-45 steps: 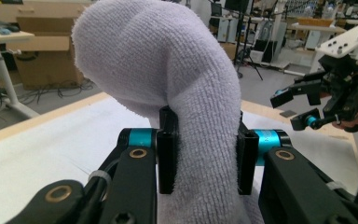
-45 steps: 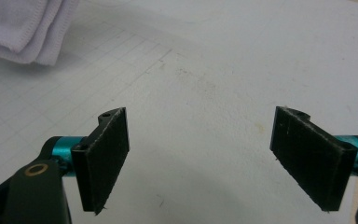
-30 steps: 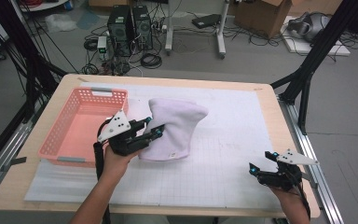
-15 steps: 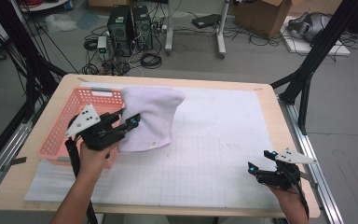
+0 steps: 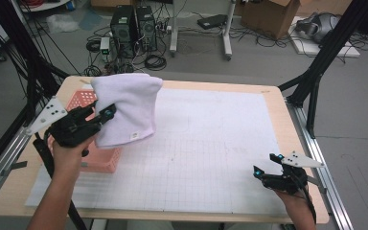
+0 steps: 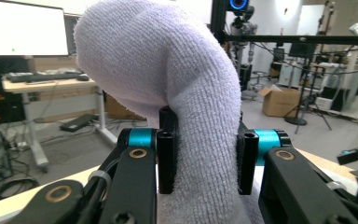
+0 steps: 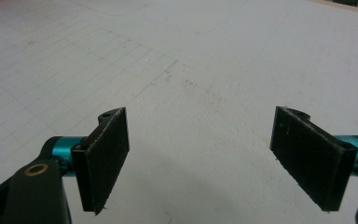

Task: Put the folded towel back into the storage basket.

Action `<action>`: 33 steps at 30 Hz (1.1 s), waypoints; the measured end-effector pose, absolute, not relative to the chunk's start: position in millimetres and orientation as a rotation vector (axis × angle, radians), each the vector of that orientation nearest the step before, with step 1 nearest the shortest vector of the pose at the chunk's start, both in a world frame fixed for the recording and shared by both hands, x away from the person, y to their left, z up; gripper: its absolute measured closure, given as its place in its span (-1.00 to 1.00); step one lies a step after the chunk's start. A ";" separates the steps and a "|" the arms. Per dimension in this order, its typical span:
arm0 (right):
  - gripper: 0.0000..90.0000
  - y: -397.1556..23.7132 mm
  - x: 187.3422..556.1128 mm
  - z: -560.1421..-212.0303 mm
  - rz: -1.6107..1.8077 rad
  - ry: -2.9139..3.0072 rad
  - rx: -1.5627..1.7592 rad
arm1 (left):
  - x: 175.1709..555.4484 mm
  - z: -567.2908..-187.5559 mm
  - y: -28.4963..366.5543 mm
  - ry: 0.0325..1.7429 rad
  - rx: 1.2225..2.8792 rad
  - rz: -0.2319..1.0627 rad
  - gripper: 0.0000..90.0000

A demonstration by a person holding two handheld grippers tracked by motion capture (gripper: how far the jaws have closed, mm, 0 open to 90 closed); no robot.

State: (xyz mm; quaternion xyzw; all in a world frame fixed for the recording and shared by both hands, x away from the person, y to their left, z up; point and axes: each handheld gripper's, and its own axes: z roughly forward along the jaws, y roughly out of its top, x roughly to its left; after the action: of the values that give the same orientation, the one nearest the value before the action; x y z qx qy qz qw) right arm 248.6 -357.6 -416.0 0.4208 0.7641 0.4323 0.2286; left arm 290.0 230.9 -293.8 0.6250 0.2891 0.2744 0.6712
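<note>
Wooden table point(image 5: 230, 85), white gridded mat point(image 5: 206, 148) on it, pink basket point(image 5: 100, 160) at left

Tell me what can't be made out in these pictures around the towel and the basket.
- Pink basket: in the high view the white towel and left gripper cover most of it, so its contents are hidden.
- Towel's lower end: in the left gripper view it runs off the bottom edge between the jaws.
- Small tag on the towel: too small to read.
</note>
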 end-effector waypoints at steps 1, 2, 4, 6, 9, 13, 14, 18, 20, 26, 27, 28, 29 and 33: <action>-0.59 -357.5 248.6 -416.0 1.190 2.105 1.161 | 290.2 -292.5 235.7 0.659 1.405 0.621 0.54; -0.59 -357.5 248.7 -416.1 1.190 2.106 1.161 | 290.9 -291.4 240.9 0.665 1.402 0.627 0.54; -0.59 -357.5 248.7 -416.4 1.189 2.105 1.162 | 291.7 -289.9 250.7 0.683 1.385 0.634 0.54; -0.59 -357.4 248.9 -416.4 1.187 2.104 1.162 | 292.0 -289.4 255.7 0.691 1.378 0.637 0.54; -0.59 -357.2 249.2 -416.5 1.183 2.104 1.158 | 292.2 -288.2 269.5 0.708 1.359 0.646 0.54; -0.59 -356.0 249.0 -416.5 1.180 2.110 1.161 | 291.2 -288.3 285.1 0.726 1.352 0.659 0.54; -0.59 -355.9 249.2 -416.6 1.178 2.109 1.156 | 290.8 -288.8 288.7 0.735 1.351 0.665 0.54; -0.59 -355.0 249.2 -416.4 1.178 2.109 1.159 | 290.2 -293.6 303.0 0.770 1.337 0.672 0.54; -0.59 -354.5 249.0 -416.5 1.176 2.114 1.159 | 291.3 -299.6 311.8 0.790 1.341 0.663 0.54; -0.59 -353.4 249.2 -416.9 1.172 2.118 1.157 | 294.6 -312.9 323.7 0.827 1.346 0.641 0.54; -0.59 -353.2 249.1 -416.9 1.171 2.119 1.159 | 294.6 -312.9 323.7 0.827 1.346 0.641 0.54; -0.59 -353.2 249.2 -417.1 1.170 2.119 1.156 | 295.8 -317.6 326.7 0.837 1.348 0.634 0.54; -0.59 -353.1 249.4 -417.2 1.172 2.119 1.153 | 296.6 -320.2 328.1 0.843 1.348 0.628 0.54; -0.59 -353.0 249.5 -417.8 1.168 2.121 1.154 | 298.7 -328.3 331.5 0.857 1.362 0.613 0.54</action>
State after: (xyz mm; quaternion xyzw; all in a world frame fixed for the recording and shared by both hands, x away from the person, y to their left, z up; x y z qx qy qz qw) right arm 249.5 -353.0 -417.8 0.4188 0.7699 0.4242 0.2277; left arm 298.7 331.5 -328.3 0.6001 0.3776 0.2698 0.6515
